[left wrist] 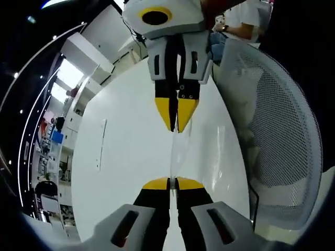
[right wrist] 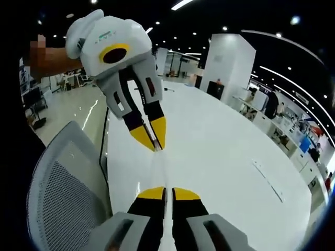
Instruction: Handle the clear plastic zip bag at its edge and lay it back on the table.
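The clear plastic zip bag (left wrist: 176, 155) hangs above the white table (left wrist: 120, 172), seen edge-on as a thin glassy strip between two pairs of yellow tips. My left gripper (left wrist: 172, 183) is shut on its near edge. My right gripper (left wrist: 177, 127) faces it from the top of the left gripper view, shut on the far edge. In the right gripper view the same bag (right wrist: 161, 170) runs from my right gripper (right wrist: 167, 192) up to the left gripper (right wrist: 155, 146). Both pairs of jaws are pressed together on the film.
A white mesh chair back (left wrist: 277, 130) stands close beside the table edge, seen again as the chair back (right wrist: 57, 183). A thin strip (left wrist: 101, 144) lies on the table (right wrist: 225, 151). A seated person (left wrist: 235, 23) is beyond the far end. Shelving lines the room.
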### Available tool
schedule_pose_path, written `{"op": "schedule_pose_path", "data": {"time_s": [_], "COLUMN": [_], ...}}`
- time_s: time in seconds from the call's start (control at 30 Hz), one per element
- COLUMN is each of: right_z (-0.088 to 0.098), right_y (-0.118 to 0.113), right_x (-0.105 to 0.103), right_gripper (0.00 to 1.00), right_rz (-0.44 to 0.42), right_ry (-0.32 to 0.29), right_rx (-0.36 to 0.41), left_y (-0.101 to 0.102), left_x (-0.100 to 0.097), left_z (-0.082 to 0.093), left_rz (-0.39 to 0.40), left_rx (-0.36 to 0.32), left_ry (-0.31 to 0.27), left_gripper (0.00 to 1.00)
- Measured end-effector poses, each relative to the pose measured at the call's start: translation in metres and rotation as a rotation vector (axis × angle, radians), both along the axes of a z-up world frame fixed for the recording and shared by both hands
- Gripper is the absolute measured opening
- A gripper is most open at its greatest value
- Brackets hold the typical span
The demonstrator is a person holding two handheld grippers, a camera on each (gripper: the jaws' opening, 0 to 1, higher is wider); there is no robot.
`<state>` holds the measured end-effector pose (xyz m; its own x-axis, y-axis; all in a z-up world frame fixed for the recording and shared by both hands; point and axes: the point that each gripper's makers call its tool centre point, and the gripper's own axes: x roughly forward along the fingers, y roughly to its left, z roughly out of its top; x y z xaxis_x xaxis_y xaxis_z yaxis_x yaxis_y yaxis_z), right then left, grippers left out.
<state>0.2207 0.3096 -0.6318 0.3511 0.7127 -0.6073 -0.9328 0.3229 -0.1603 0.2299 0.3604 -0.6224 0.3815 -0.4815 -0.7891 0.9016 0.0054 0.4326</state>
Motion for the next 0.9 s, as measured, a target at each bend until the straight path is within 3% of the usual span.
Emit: {"op": "schedule_pose_path", "data": {"time_s": [0.47,0.9], "right_z": [-0.001,-0.005], "right_y": [-0.003,-0.001], "right_x": [0.003,0.002], "right_gripper": [0.0,0.0], "right_rz": [-0.014,-0.02], "right_ry": [0.02,0.05], "right_rx": [0.0,-0.007], "left_y": [-0.001,-0.014], "left_x": [-0.002,-0.008], "left_z": [0.002,0.023], "left_rz": [-0.028,-0.085], "left_rx": [-0.042,-0.126], "left_ry": [-0.005,-0.051], "left_gripper": [0.01,0.03]}}
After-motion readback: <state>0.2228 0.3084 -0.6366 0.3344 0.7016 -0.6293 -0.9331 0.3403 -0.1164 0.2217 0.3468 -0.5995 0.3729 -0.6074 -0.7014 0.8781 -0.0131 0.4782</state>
